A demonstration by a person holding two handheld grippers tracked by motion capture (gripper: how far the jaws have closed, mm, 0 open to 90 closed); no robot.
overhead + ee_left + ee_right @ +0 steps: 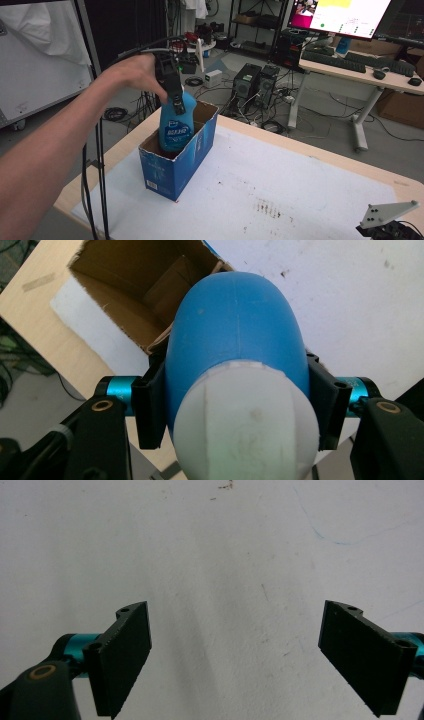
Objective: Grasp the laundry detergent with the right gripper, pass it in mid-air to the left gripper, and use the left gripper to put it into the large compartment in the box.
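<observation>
High view, left gripper [176, 102]: it comes from the upper left with the person's arm and points down; its jaws pinch the top of a blue bottle [176, 129].
High view, bottle: it stands upright, its lower half is inside the open cardboard box [172, 170] and its upper part rises above the rim. The label has white letters, but they are too small to read.
High view, box: blue outside, brown inside, flaps open, it stands on the left part of the surface [280, 195]. There is white print on its side; I cannot read it.
High view, right gripper [392, 227]: it is at the lower right corner, well apart from the box; its grey three-cornered plate is visible.
High view, background: a desk with a monitor [340, 15] and keyboards, computer towers on the floor.
Left gripper view, jaws: they press on both sides of the bottle [235, 340], just under its white cap [247, 422]. The open box [130, 295] is below, beyond the bottle.
Right gripper view, jaws: spread wide, nothing is between them, and the right gripper [235, 655] looks at the white surface [215, 555] with small stains.
</observation>
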